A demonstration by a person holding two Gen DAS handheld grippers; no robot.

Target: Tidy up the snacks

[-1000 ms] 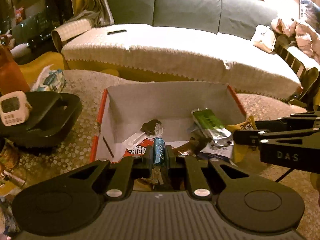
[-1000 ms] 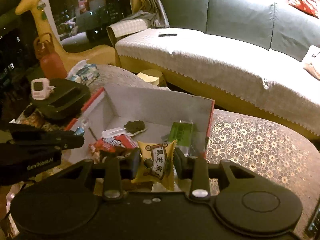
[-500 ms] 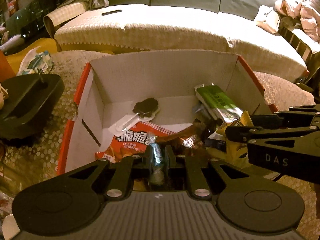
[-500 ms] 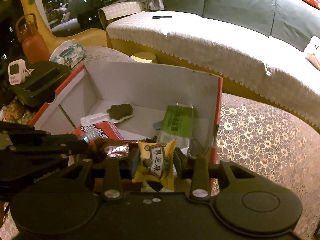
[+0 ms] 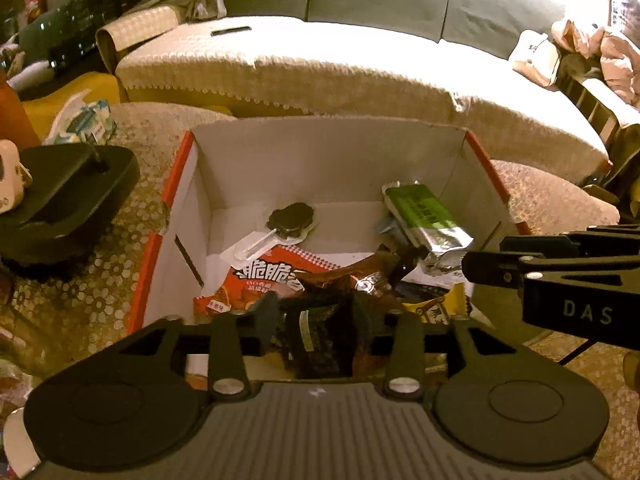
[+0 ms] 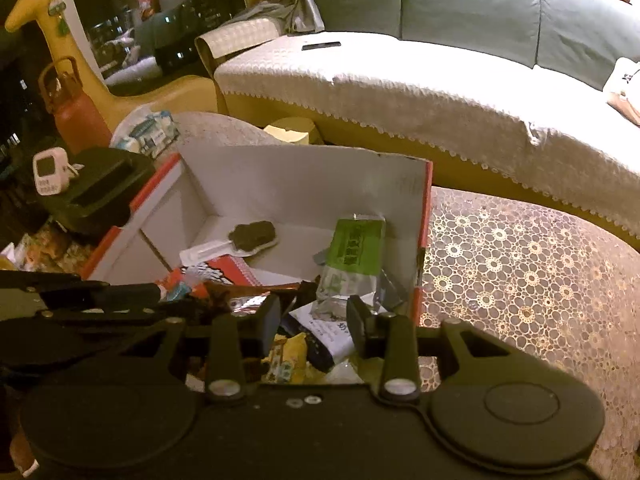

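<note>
A white cardboard box with red edges (image 5: 320, 152) (image 6: 300, 184) stands on the lace-covered table and holds several snacks. Among them are a green packet (image 5: 424, 212) (image 6: 356, 244), a red bag (image 5: 272, 276), a chocolate lollipop (image 5: 290, 220) and a brown wrapper (image 5: 348, 276). My left gripper (image 5: 316, 312) hangs over the box's near side. Its jaws are opening, and the pads press on nothing; dark wrappers lie below the gap. My right gripper (image 6: 314, 320) stands open over the box's right part. The yellow packet (image 6: 288, 356) (image 5: 436, 310) lies loose in the box beneath it.
A black stand (image 5: 60, 192) with a white timer (image 6: 48, 170) sits left of the box. A red bottle (image 6: 76, 116) and a tissue pack (image 5: 84, 120) are behind it. A covered sofa (image 5: 360, 72) runs along the back. Lace tablecloth (image 6: 520, 280) spreads right of the box.
The left jaws have parted and the blue candy has left them. The yellow packet has dropped out of the right gripper into the box.
</note>
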